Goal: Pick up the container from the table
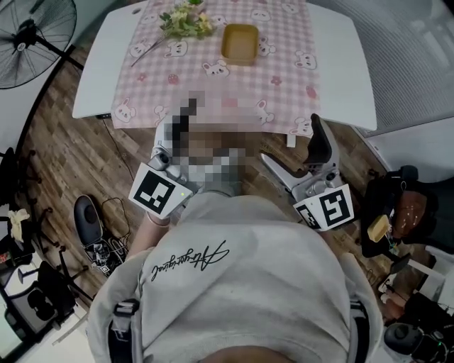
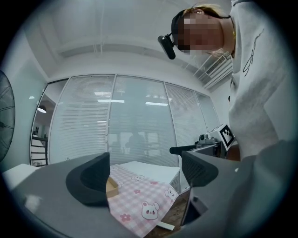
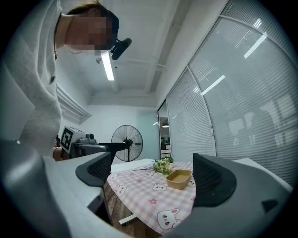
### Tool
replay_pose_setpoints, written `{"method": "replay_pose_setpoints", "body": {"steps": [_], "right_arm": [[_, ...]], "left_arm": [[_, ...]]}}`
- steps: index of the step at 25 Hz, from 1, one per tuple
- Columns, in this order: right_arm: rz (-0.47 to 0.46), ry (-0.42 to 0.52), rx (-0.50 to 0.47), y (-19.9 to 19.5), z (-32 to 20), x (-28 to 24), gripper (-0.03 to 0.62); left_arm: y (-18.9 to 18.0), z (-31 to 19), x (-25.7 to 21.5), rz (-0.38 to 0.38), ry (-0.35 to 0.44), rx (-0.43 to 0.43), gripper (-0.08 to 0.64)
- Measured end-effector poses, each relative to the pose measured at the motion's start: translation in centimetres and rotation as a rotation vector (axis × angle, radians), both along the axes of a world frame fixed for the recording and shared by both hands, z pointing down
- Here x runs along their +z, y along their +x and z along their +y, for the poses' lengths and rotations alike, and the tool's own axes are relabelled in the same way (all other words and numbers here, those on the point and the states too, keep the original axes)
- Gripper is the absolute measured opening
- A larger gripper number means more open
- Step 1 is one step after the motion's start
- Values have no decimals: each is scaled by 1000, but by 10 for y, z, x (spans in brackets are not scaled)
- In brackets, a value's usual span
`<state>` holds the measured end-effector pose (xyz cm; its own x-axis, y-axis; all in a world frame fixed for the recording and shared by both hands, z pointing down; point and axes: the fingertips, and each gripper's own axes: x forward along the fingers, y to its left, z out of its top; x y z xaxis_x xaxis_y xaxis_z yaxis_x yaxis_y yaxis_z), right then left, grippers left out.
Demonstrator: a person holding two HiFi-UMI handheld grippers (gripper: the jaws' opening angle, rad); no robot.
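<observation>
container, a shallow tan tray, sits on the checked cloth toward the far side of the table, near a bunch of flowers. left gripper and right gripper hang short of the near edge, jaws spread, nothing between them. a long reach could clip the flowers or pinch cloth along with the thin rim. the container's right side looks open.
</observation>
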<state>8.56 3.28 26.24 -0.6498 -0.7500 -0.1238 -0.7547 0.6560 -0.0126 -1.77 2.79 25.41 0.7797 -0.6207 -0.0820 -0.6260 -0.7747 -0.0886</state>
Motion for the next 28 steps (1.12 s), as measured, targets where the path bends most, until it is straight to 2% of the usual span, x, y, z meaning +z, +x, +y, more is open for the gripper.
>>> {"method": "replay_pose_setpoints", "body": {"steps": [3, 17, 28], "right_arm": [[5, -45, 8, -3, -17, 8, 534], [2, -4, 24, -23, -104, -3, 534], [15, -22, 56, -29, -160, -6, 534]], "left_arm": [[-4, -19, 2, 0, -3, 0, 463], [-23, -105, -3, 2, -7, 21, 463], [-29, -164, -7, -3, -10, 55, 463]]}}
